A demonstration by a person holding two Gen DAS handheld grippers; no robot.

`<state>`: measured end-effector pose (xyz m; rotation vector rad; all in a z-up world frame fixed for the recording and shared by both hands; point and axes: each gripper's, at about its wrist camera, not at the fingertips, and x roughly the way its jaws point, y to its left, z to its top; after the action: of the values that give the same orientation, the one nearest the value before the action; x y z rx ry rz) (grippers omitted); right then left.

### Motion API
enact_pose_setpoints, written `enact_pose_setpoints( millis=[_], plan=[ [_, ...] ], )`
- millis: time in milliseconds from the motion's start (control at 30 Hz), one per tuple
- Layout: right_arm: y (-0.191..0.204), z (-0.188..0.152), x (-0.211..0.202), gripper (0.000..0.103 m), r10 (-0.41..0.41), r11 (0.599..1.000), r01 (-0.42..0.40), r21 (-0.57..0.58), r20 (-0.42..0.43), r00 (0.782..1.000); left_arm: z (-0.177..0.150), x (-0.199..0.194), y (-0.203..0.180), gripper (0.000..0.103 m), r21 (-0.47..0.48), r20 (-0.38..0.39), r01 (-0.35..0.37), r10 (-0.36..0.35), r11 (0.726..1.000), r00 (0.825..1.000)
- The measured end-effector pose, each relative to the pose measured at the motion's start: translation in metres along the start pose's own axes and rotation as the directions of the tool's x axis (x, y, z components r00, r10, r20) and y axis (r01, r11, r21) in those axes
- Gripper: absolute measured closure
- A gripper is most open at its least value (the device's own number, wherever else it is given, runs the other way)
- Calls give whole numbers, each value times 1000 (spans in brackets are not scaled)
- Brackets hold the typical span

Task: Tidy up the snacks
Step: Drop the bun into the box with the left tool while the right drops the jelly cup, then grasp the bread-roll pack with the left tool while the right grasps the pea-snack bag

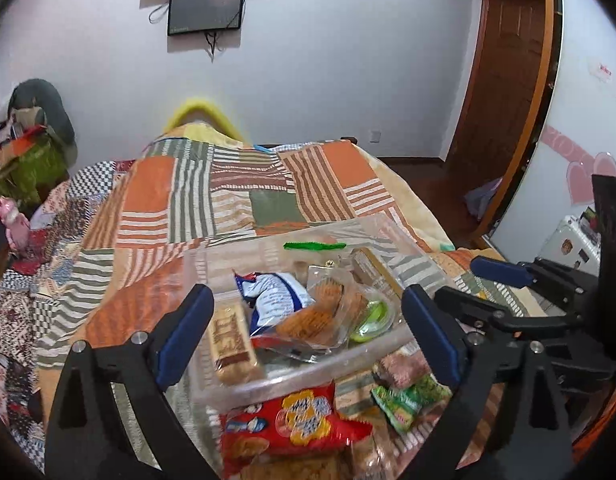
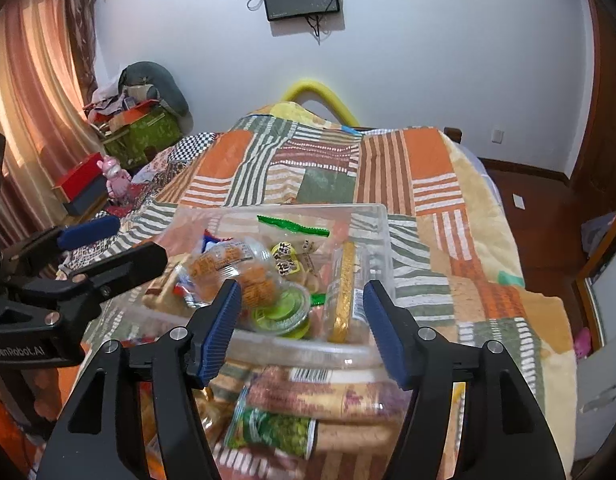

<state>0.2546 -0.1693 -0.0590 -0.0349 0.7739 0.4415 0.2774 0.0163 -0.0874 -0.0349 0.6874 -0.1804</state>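
A clear plastic bin [image 1: 268,384] sits on the patchwork bed, holding several snacks: a blue-white packet [image 1: 274,296], an orange cracker pack [image 1: 320,312], a green jelly cup [image 1: 370,318] and a brown wafer bar [image 1: 232,344]. It also shows in the right wrist view [image 2: 372,216] with the jelly cup [image 2: 282,310] and a gold-edged packet [image 2: 344,292]. Loose in front lie a red snack bag [image 1: 292,424], a green pea packet [image 1: 408,400] [image 2: 272,428] and long biscuit packs [image 2: 328,396]. My left gripper [image 1: 308,336] is open and empty above the bin's near edge. My right gripper [image 2: 304,328] is open and empty beside it.
The bed is covered by an orange, green and striped quilt [image 1: 236,184]. Cluttered boxes [image 2: 144,128] and a pink toy [image 2: 116,176] stand at the left by curtains. A wooden door [image 1: 504,80] and floor lie to the right. Screens hang on the far wall [image 1: 206,8].
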Motion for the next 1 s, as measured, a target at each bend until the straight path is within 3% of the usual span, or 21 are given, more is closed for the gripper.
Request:
enact_pose_setpoints(
  millis=[233, 633, 800, 1000],
  plan=[
    [5, -22, -19, 39, 4, 1000, -4, -29, -12, 1000, -34, -18, 6, 3, 22, -39, -35, 36, 999, 999],
    [4, -78, -12, 39, 11, 1000, -15, -22, -159, 987, -106, -11, 21, 3, -32, -191, -52, 45, 998, 980],
    [5, -85, 3, 39, 31, 1000, -31, 3, -201, 979, -128, 2, 30, 3, -74, -255, -35, 15, 997, 967],
    [12, -83, 23, 39, 47, 999, -46, 10, -234, 971, -133, 16, 32, 3, -127, -277, 5, -40, 992, 960]
  ],
)
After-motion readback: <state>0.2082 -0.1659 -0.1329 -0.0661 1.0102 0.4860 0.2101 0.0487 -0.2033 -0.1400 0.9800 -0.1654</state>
